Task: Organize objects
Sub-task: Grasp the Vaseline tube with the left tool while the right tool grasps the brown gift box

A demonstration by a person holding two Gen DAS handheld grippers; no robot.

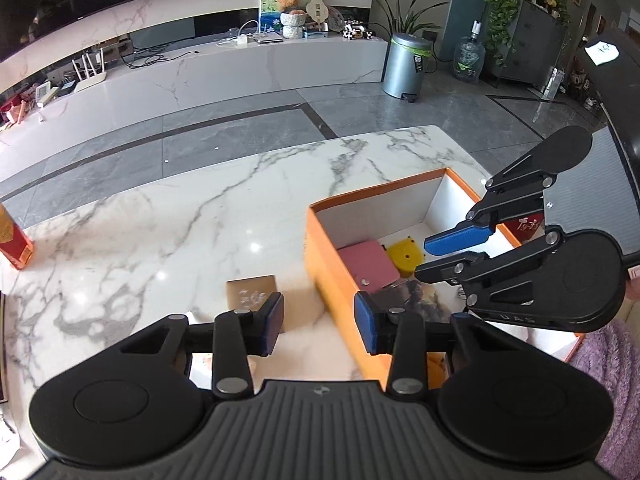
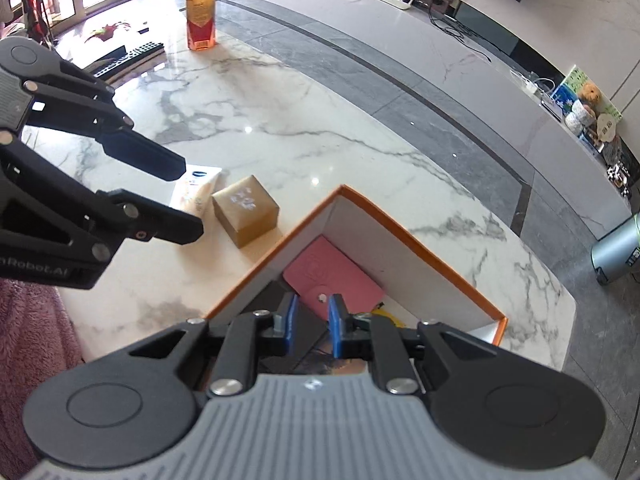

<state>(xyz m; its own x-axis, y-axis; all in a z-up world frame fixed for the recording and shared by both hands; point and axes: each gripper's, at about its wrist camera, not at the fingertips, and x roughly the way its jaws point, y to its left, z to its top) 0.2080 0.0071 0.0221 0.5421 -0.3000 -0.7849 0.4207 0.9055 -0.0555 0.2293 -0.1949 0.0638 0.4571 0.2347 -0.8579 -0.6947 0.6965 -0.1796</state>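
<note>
An orange box (image 1: 320, 264) with white inner walls stands on the marble table (image 1: 160, 232). Inside lie a pink wallet (image 1: 368, 264), a yellow item (image 1: 406, 256) and a dark picture card (image 1: 420, 300). My left gripper (image 1: 320, 324) hovers open above the box's left wall, with nothing between its blue pads. My right gripper (image 2: 312, 320) hangs over the box (image 2: 400, 232) above the pink wallet (image 2: 332, 276); its pads stand a narrow gap apart and hold nothing. A gold cube box (image 2: 246, 210) and a white tube (image 2: 196, 192) lie on the table left of the orange box.
A juice bottle (image 2: 201, 12) and a black keyboard-like thing (image 2: 132, 54) sit at the table's far left. A red carton (image 1: 14, 240) stands at the left edge. On the floor beyond stand a grey bin (image 1: 404, 64) and a long white TV bench (image 1: 240, 72). A fleecy sleeve (image 1: 608, 360) shows.
</note>
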